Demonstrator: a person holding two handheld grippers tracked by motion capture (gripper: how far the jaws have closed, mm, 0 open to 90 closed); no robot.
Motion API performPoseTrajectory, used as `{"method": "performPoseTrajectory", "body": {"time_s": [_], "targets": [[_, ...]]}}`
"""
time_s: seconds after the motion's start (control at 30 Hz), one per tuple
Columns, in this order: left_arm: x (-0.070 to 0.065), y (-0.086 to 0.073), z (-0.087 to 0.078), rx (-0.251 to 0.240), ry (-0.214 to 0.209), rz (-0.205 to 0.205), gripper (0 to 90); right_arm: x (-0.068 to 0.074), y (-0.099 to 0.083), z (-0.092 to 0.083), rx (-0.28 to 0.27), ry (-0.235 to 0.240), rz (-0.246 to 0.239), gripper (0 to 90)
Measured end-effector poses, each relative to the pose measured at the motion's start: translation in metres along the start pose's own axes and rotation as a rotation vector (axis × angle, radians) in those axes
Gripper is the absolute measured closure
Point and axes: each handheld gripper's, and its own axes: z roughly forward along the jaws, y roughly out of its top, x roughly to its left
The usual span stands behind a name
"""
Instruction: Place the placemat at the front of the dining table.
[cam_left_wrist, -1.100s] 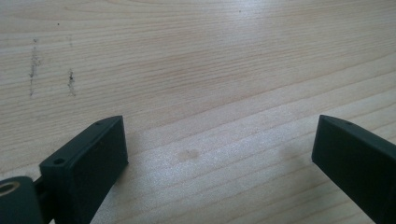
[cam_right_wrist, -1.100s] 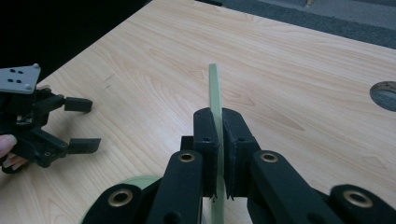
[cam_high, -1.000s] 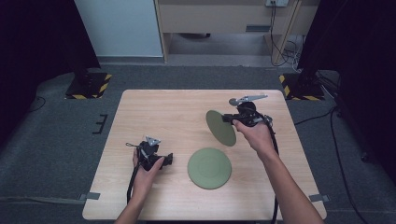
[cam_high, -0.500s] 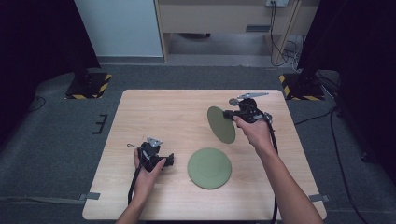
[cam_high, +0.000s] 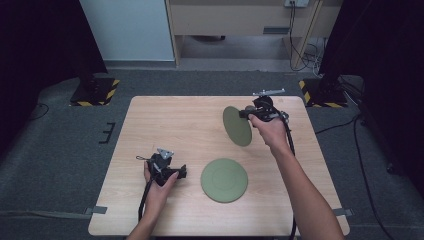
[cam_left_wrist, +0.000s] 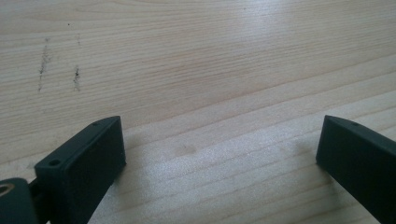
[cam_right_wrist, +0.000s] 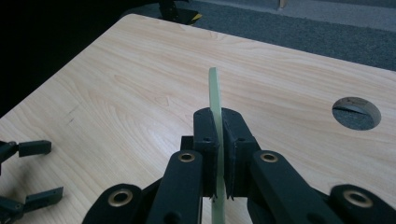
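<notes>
Near the table's (cam_high: 150, 120) far right corner, the right gripper (cam_high: 246, 114) is pinching an upright green plate (cam_high: 236, 126), while the left gripper (cam_high: 181, 171) is resting wide open beside another plate (cam_high: 224, 180).

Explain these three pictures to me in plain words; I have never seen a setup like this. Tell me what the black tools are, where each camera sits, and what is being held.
A person sits at a wooden table with a hand-held gripper in each hand: a black tool with two jaws that pinch things.

The high view looks down from above. The other two pictures come from small cameras riding on each tool, looking along its jaws.

One green plate lies flat on the table. The right hand-held gripper is shut on the rim of a second green plate, holding it on edge above the wood; its own view shows that thin edge pinched between the jaws.

The left hand-held gripper rests low over the table, jaws wide open with nothing between them.
</notes>
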Motion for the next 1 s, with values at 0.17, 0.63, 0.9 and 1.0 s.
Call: {"method": "performPoseTrajectory", "body": {"time_s": [0.17, 0.63, 0.9, 1.0], "targets": [[0.000, 0.000, 0.000, 0.000, -0.001, 0.000, 0.4, 0.001, 0.008, 0.002, -0.012, -0.006, 0.002, 85.9], [0.004, 0.001, 0.001, 0.000, -0.019, 0.008, 0.0, 0.006, 0.030, 0.022, -0.020, -0.011, -0.004, 85.9], [0.004, 0.001, 0.001, 0.002, -0.019, 0.011, 0.0, 0.007, 0.034, 0.034, -0.025, -0.010, 0.005, 85.9], [0.004, 0.001, 0.001, 0.002, -0.018, 0.012, 0.0, 0.007, 0.034, 0.039, -0.027, -0.016, 0.010, 85.8]]}}
